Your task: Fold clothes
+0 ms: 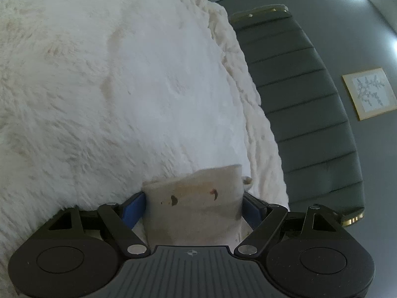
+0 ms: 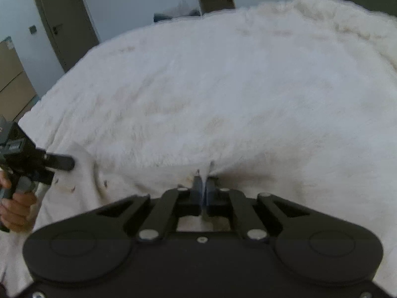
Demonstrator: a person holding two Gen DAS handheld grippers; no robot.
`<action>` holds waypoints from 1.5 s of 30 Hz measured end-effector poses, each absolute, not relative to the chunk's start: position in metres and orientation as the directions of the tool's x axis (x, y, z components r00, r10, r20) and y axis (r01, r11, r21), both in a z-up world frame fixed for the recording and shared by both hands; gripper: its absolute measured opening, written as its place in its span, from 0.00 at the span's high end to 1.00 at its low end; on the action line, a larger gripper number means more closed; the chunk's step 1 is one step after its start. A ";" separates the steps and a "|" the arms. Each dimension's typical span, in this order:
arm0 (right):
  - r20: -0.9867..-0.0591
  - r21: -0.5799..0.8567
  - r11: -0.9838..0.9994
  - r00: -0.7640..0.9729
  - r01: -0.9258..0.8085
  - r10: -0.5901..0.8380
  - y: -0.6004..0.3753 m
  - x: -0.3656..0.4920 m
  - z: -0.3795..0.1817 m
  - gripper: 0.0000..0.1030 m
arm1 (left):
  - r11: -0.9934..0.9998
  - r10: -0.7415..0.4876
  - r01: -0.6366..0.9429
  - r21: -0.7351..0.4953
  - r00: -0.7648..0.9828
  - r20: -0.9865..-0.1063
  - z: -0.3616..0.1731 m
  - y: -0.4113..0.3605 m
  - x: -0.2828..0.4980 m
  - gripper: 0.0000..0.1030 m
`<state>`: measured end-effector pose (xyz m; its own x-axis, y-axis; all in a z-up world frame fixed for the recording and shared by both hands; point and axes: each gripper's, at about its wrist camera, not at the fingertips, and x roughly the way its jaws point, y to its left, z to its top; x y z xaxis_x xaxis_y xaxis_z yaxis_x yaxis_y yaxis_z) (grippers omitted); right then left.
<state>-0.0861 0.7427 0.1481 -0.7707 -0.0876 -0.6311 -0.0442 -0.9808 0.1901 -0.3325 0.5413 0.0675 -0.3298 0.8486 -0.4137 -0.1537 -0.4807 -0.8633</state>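
Gripping a fold of the cloth [image 1: 196, 198], the left gripper [image 1: 194, 203] has its jaws spread fairly wide, with a thick band of beige fabric filling the gap and both blue pads [image 1: 135, 207] touching its sides. Small brown marks show on that band. The cloth lies at the near edge of a white furry blanket [image 1: 99, 87] that covers the bed, just beside the gripper body. Beyond the blanket's right edge stands a dark green padded bench [image 1: 305, 114] with a gold foot, and past it a framed picture [image 1: 368, 93] against the grey surface.

In the right view, the right gripper [image 2: 204, 186] has its jaws drawn nearly together, pinching a thin upright ridge of the cloth [image 2: 119, 188] between them. From that point the cloth runs left across the blanket [image 2: 223, 87], wrinkled, to the left gripper [image 2: 64, 162], which a hand [image 2: 17, 206] holds at the frame's left edge. A door [image 2: 64, 17] and pale wall stand behind the bed. The right view is blurred.
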 end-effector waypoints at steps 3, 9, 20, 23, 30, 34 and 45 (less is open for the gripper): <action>-0.615 0.173 -0.970 -0.788 -0.170 0.028 0.756 -0.086 0.147 0.99 | -0.497 0.839 -0.170 -0.851 -0.344 -0.422 0.072 0.542 -0.331 0.39; -0.670 0.127 -0.971 -0.740 -0.205 0.068 0.758 -0.072 0.152 0.73 | -0.506 0.832 -0.156 -0.848 -0.348 -0.433 0.074 0.545 -0.333 0.34; -0.806 0.007 -0.994 -0.589 -0.108 0.058 0.723 0.033 0.125 0.67 | -0.618 0.741 -0.184 -0.764 -0.460 -0.489 0.123 0.513 -0.304 0.79; -0.795 0.067 -0.986 -0.606 -0.152 0.040 0.725 0.051 0.127 0.67 | -0.732 0.648 -0.167 -0.660 -0.467 -0.601 0.128 0.519 -0.300 0.44; -0.690 0.193 -0.978 -0.719 -0.078 -0.079 0.721 0.084 0.154 0.64 | -0.705 0.661 -0.112 -0.701 -0.463 -0.591 0.127 0.513 -0.252 0.28; -0.690 0.205 -0.979 -0.707 0.014 -0.155 0.707 0.085 0.149 0.64 | -0.711 0.682 -0.173 -0.682 -0.409 -0.607 0.123 0.540 -0.197 0.26; -0.728 0.200 -0.979 -0.663 0.038 -0.175 0.704 0.095 0.125 0.64 | -0.692 0.711 -0.155 -0.705 -0.318 -0.628 0.097 0.589 -0.131 0.29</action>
<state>0.0949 0.7042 0.1247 -0.6635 -0.1747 -0.7275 0.0384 -0.9790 0.2001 -0.1315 0.5890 0.0966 -0.3181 0.7105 -0.6276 -0.1545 -0.6920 -0.7051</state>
